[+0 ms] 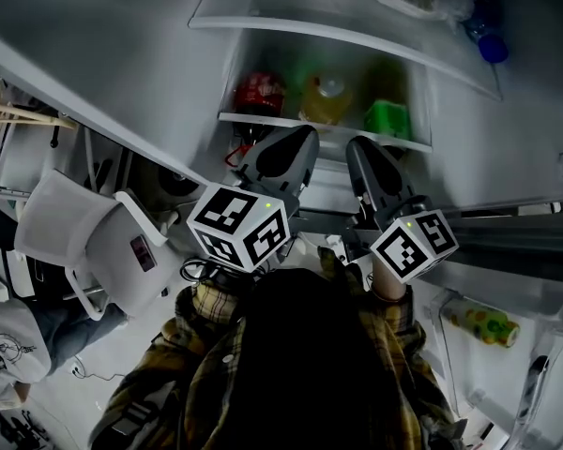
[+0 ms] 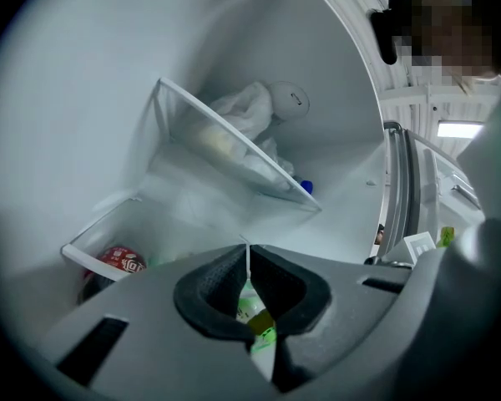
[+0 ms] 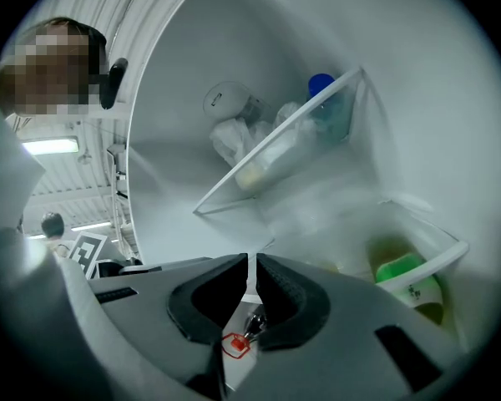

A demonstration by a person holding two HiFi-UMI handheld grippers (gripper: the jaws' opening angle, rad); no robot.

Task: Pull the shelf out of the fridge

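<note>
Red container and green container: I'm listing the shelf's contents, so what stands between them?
A yellow bottle stands between the red container and the green container on the shelf, shown in the head view.

The left gripper (image 1: 296,143) and right gripper (image 1: 366,153), at the centre of the head view, are rounded dark-grey moulded shells. Seen from their own views, they are paler grey with rectangular slots and black ribbed pads (image 2: 210,289). Each carries a white marker cube (image 1: 239,225) printed with black square patterns and a small green light. Along the bottom of the head view is a plaid shirt (image 1: 183,368) in mustard and dark checks.
</note>
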